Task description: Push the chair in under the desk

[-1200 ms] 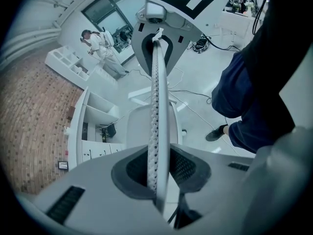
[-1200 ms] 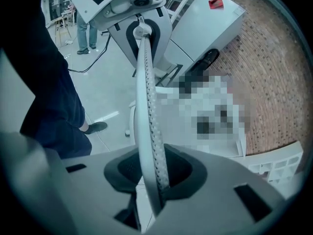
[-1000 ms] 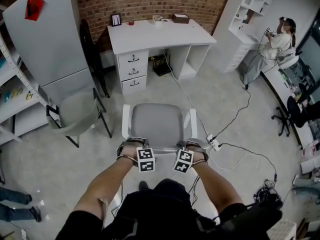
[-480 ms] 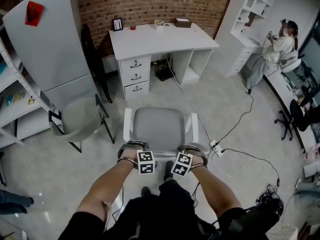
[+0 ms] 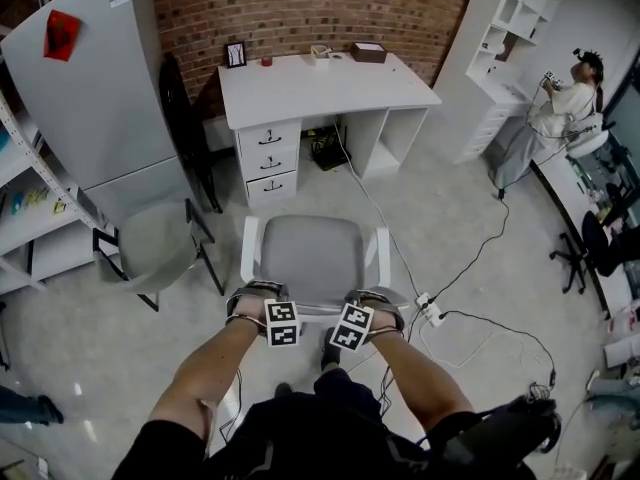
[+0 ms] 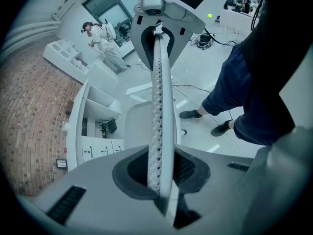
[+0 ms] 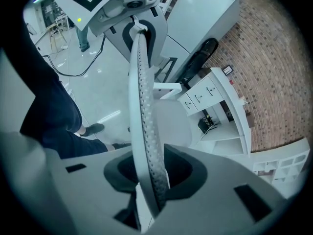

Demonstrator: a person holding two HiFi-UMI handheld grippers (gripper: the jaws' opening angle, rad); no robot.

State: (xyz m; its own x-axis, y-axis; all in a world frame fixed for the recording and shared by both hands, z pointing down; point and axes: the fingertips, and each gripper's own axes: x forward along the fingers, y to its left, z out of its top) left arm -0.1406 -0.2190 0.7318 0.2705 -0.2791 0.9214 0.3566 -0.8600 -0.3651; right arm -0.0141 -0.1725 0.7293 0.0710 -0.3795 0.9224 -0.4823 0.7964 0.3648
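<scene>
The white chair with a grey seat (image 5: pixel 310 258) stands on the floor, facing the white desk (image 5: pixel 320 83) by the brick wall, a short gap from its drawers. My left gripper (image 5: pixel 256 296) and right gripper (image 5: pixel 372 300) are each shut on the top rim of the chair's backrest, left and right of its middle. In the left gripper view the perforated backrest edge (image 6: pixel 157 106) runs up between the jaws of my left gripper (image 6: pixel 159 180). The right gripper view shows the same backrest edge (image 7: pixel 142 111) clamped in my right gripper (image 7: pixel 149 180).
A second grey chair (image 5: pixel 155 243) stands to the left by a grey cabinet (image 5: pixel 90 78). A power strip and cables (image 5: pixel 430 311) lie on the floor at the right. White shelves (image 5: pixel 505 38) and a person (image 5: pixel 570 98) are at the far right. Small items sit at the desk's back.
The chair has rolled a little toward the desk and the gap to the drawers has shrunk. The person has stepped forward behind it. Both grippers stay on the backrest.
</scene>
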